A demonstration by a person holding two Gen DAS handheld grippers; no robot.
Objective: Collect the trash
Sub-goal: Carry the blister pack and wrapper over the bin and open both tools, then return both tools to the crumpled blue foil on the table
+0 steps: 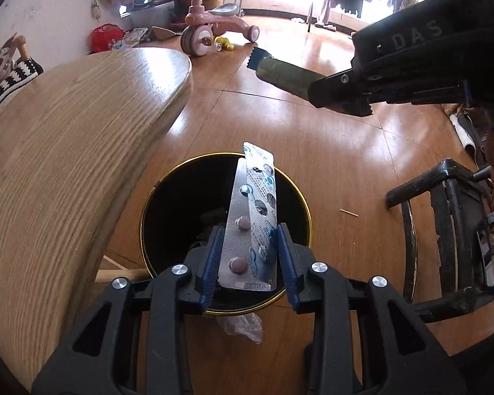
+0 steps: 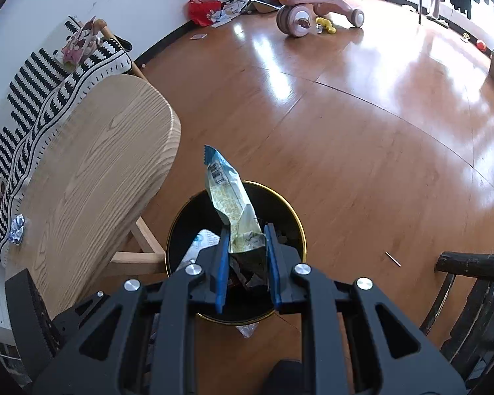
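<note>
Silver blister pack (image 1: 248,220) clamped in left gripper (image 1: 248,260), hanging over black gold-rimmed bin (image 1: 154,223) (floor, beside wooden table (image 1: 66,151)). Right gripper (image 2: 247,260) pinches crumpled snack wrapper (image 2: 229,200), tip toward 11 o'clock, above same bin (image 2: 288,214).

Glossy wooden floor with a wooden table on it.
On the floor (image 2: 362,125) a black trash bin (image 2: 288,212) stands at 6 o'clock, the table (image 2: 92,151) at 9, a dark chair (image 2: 471,296) at 4, a pink tricycle (image 2: 313,10) at 12; a thin stick (image 2: 393,259) lies between bin and chair.
</note>
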